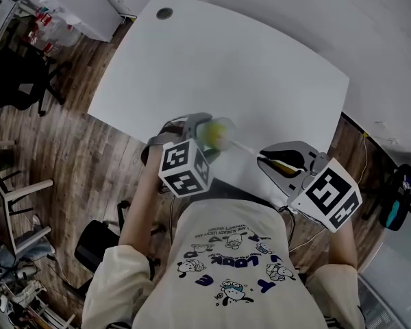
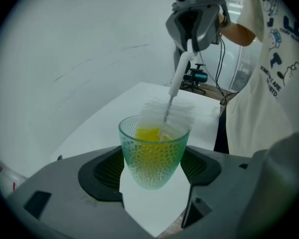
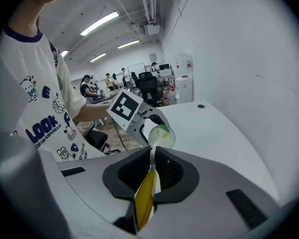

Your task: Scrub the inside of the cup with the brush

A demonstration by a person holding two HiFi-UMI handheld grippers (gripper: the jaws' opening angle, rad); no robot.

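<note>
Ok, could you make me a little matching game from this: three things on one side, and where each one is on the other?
Things:
1. translucent green dimpled cup
2. white-bristled brush with a yellow handle
3. white table

Places:
A. handle clamped by the fingers of the right gripper, bristles dipping into the cup's mouth
B. the surface below the cup
C. gripped between the fingers of the left gripper

Pairs: 1-C, 2-A, 3-B.

White table (image 1: 260, 67) — a round grey cable port (image 1: 164, 13) near one corner.
</note>
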